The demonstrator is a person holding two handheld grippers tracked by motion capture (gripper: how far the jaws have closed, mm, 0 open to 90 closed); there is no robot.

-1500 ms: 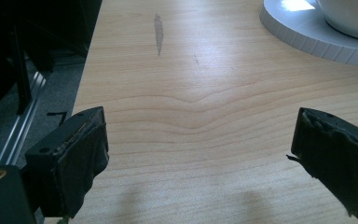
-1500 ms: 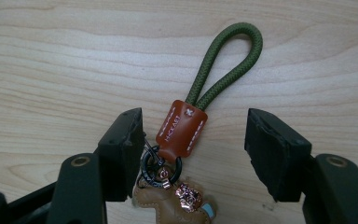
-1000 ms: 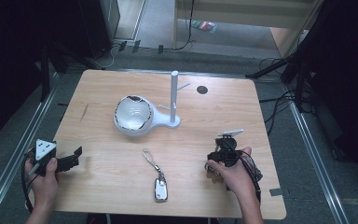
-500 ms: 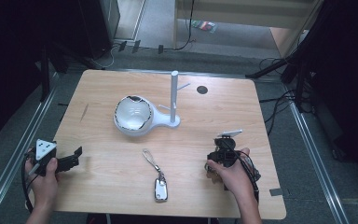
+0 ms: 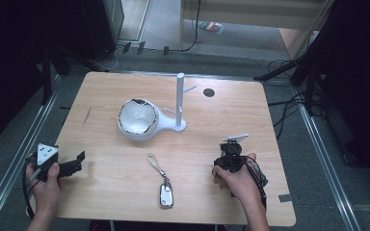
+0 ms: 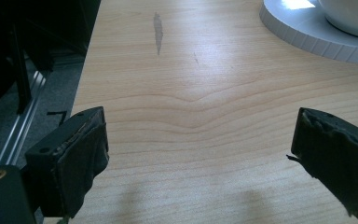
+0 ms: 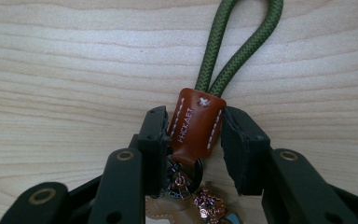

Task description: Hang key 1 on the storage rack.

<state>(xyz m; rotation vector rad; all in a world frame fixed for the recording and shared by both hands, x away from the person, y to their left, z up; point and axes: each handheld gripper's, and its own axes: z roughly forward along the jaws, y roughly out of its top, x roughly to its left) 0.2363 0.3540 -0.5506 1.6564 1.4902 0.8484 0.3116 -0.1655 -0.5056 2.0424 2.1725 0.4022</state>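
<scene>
Two jaws of the right hand-held gripper (image 7: pixel 196 119) have just been closing and are pressed on the brown leather tab (image 7: pixel 193 133), which lies on the counter (image 7: pixel 74 70). Its green cord (image 7: pixel 223 51) is stretched straight ahead (left hand-held gripper (image 6: pixel 204 123) spread, well apart).

Lab-style recording bay: 1 bare wooden table (image 5: pixel 125 192) centred on grey floor, metal rails (image 5: pixel 7 185) at 9 and 3 o'clock, loose cables (image 5: pixel 289 113) at 2, dark curtains (image 5: pixel 9 62) flanking.

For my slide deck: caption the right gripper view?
Right gripper jaws closing around a keychain's brown leather tab.
</scene>
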